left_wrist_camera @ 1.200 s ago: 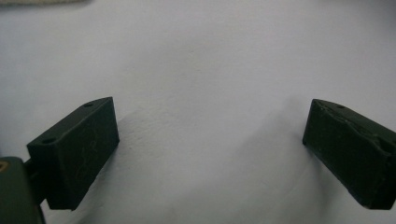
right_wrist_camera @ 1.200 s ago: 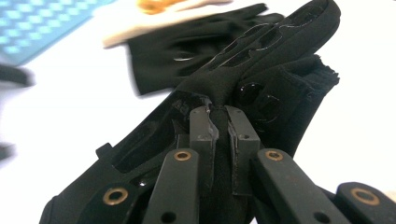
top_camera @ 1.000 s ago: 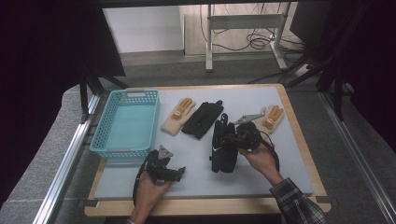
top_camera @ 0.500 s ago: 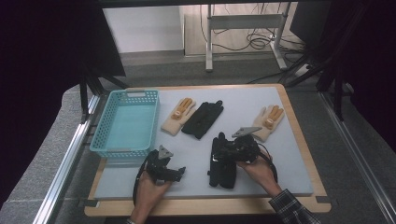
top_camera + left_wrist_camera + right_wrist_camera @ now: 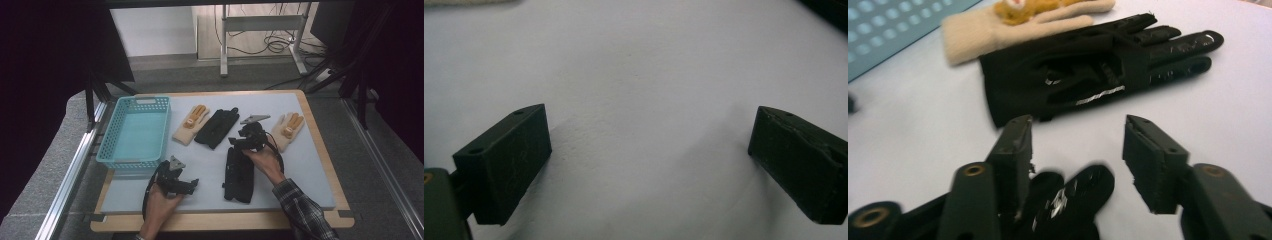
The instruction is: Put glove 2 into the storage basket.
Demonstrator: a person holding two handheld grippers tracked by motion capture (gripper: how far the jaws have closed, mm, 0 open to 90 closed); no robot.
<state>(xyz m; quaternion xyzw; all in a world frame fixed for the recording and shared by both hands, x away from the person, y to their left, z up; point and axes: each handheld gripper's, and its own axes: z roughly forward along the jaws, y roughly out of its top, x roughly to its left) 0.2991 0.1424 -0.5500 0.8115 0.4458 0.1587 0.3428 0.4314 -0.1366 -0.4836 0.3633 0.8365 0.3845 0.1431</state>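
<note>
Pale grey bench [image 5: 300, 165] with a wooden edge, dim room behind it. The right claw [image 5: 248, 137] has just been opening, jaws now apart, no pads pressing anything; the near black glove [image 5: 239, 172] lies flat on the bench with its fingertips right under that claw. The other black glove [image 5: 216, 127] sits further back, touching a cream glove [image 5: 190, 123] beside the blue basket [image 5: 134, 132]. Left claw [image 5: 187, 185] is wide open over bare bench.

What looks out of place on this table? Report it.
The two pairs are split: one black glove lies alone near the front under the open right gripper, its partner beside a beige glove; the other beige glove lies far right.
</note>
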